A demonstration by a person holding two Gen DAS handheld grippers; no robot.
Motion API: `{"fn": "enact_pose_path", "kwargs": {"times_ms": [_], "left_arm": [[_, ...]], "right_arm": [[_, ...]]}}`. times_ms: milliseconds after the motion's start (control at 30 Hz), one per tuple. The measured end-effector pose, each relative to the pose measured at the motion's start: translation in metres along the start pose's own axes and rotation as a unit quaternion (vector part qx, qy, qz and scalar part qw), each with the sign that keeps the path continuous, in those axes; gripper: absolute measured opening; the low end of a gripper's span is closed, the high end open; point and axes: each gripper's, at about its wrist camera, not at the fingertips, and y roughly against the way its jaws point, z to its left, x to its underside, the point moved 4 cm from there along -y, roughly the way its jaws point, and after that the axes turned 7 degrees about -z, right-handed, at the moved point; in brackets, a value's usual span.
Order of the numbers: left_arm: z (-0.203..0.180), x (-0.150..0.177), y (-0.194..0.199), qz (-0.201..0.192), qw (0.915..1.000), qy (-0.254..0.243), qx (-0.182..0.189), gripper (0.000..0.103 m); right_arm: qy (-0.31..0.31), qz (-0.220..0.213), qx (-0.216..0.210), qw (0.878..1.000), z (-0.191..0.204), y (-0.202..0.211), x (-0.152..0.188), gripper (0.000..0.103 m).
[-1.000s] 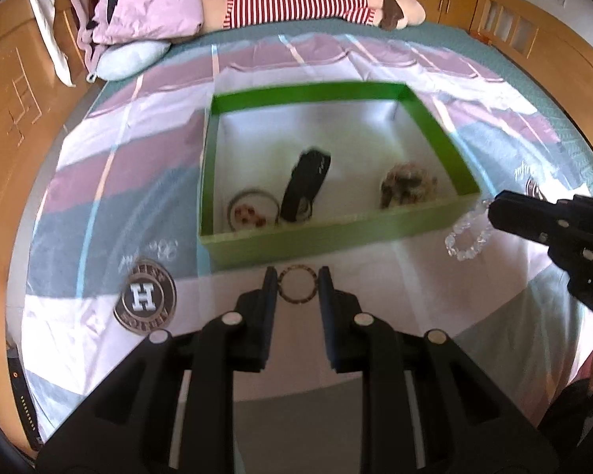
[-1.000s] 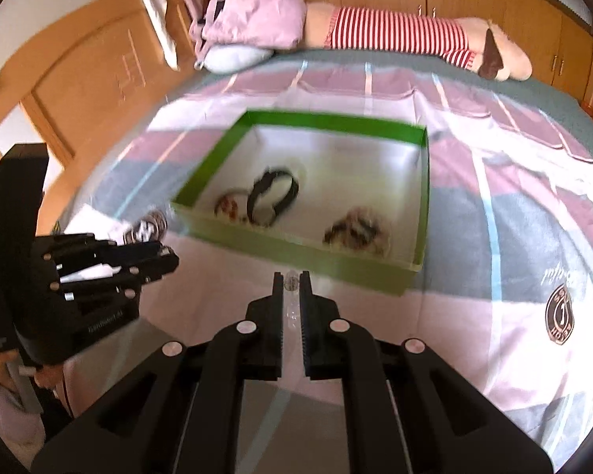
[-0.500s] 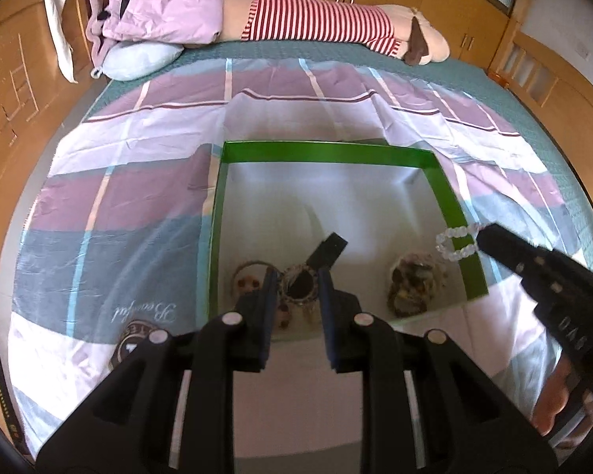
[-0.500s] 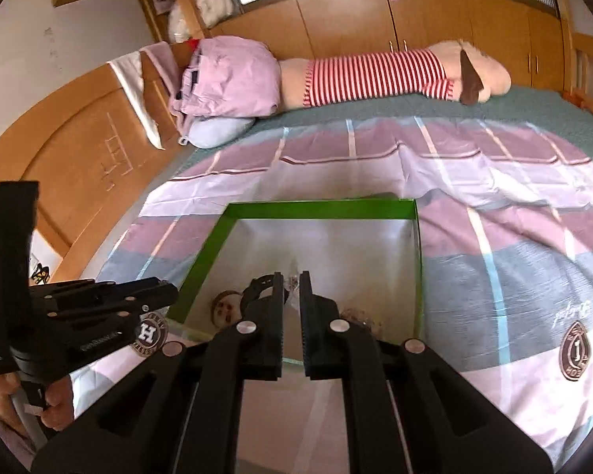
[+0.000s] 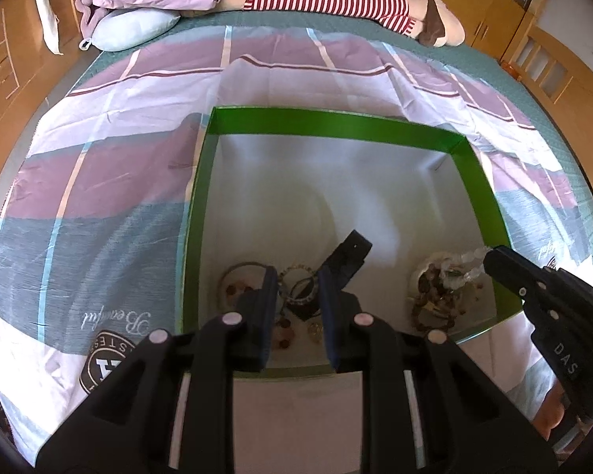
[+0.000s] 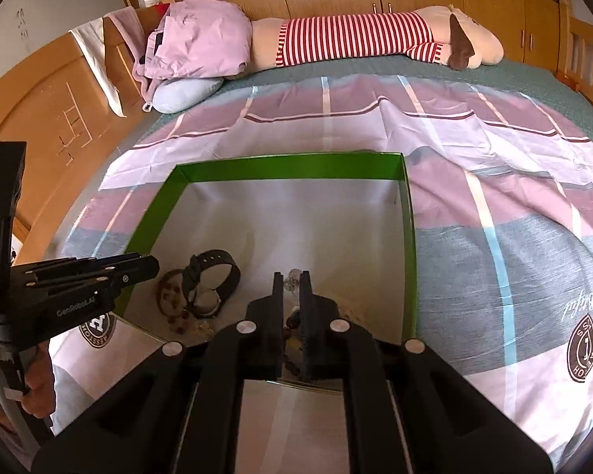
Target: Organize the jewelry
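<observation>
An open green box (image 5: 336,124) with a white floor sits on the bed; inside, a black watch (image 6: 211,276), a thin bangle (image 5: 241,270) and a beaded heap (image 5: 435,296) crowd its near edge.

The box (image 5: 338,123) sits on the bed (image 5: 99,181), and inside it, along the near wall, the ring-shaped bangle (image 5: 237,272) lies at the left, the watch (image 6: 211,276) just right of it, the bead pile (image 5: 435,296) at the far right. Behind the box, the long plush toy (image 6: 375,37) lies across the bed's far end.

One green box (image 5: 336,122), one watch (image 6: 211,276), two grippers (image 5: 296,296)
</observation>
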Motion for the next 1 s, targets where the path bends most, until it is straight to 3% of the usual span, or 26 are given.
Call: {"fn": "enact_pose_path", "kwargs": {"times_ms": [67,100,167,200,233,300,467,667,1000], "left_arm": [[0.001,0.001,0.0,0.0,1.0,0.001,-0.006,0.022],[0.001,0.001,0.001,-0.002,0.9999,0.0,-0.01,0.032],[0.0,0.001,0.007,-0.013,0.9995,-0.009,-0.029,0.052],[0.0,0.001,0.011,-0.02,0.9989,-0.014,-0.039,0.057],[-0.002,0.001,0.019,-0.031,0.9977,-0.025,-0.054,0.058],[-0.007,0.001,0.031,-0.042,0.9963,-0.039,-0.065,0.071],[-0.015,0.016,0.064,-0.064,0.9924,-0.057,-0.088,0.086],[-0.019,0.041,0.086,-0.078,0.9901,-0.062,-0.099,0.094],[-0.023,0.047,0.075,-0.054,0.9947,-0.051,-0.071,0.098]], "right_arm": [[0.0,0.008,0.001,1.0,0.0,-0.003,0.003,0.007],[0.001,0.012,0.002,1.0,0.0,-0.005,0.004,0.01],[0.004,0.017,0.005,1.0,0.002,-0.006,0.006,0.042],[0.003,0.016,0.008,1.0,0.003,-0.005,0.006,0.065],[0.001,0.007,0.013,1.0,0.004,-0.001,0.006,0.068],[0.005,-0.009,0.017,1.0,0.008,0.008,0.002,0.069],[0.003,-0.035,0.039,0.999,0.01,0.031,0.0,0.1],[0.001,0.018,0.062,0.998,-0.005,0.038,0.02,0.102],[0.012,-0.01,0.057,0.998,0.006,0.048,0.016,0.102]]}}
